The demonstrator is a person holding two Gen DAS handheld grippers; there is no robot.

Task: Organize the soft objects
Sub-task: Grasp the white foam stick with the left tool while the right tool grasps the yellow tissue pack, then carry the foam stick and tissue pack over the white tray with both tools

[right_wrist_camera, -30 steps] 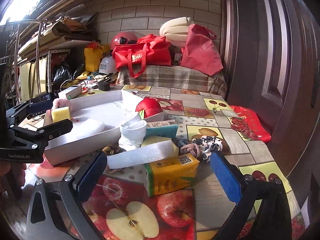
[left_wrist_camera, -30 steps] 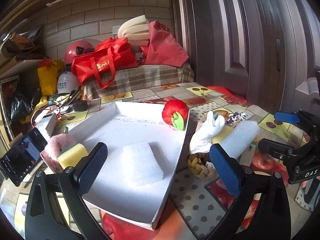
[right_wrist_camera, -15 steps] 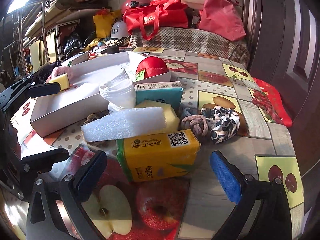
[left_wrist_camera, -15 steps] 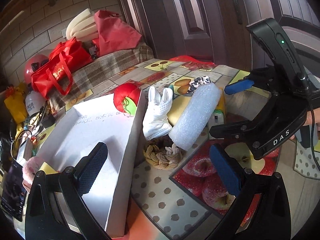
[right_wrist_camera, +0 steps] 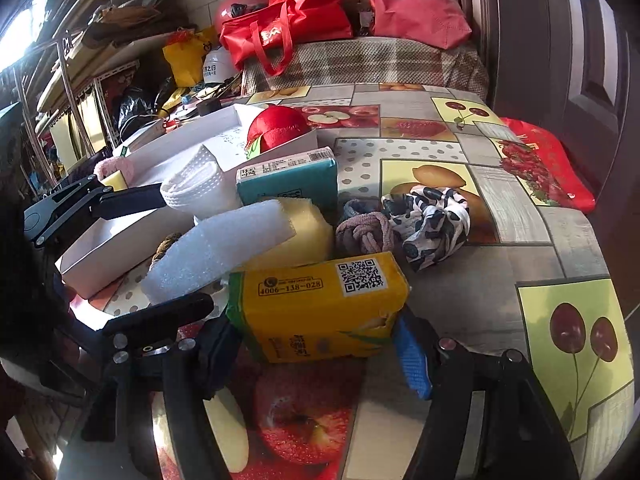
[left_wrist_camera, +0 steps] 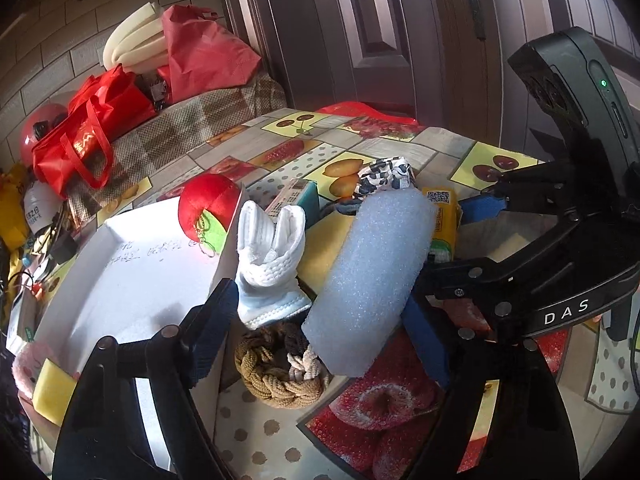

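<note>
Both tools are matte black plastic frames. The left claw (left_wrist_camera: 320,328) has two angled arms studded with round silver screw heads, each ending in a ribbed dark blue pad. The right claw (right_wrist_camera: 316,344) is built alike, its pads (right_wrist_camera: 414,360) a brighter blue; its body carries white "DAS" lettering and a small green light on a tall black housing.
</note>
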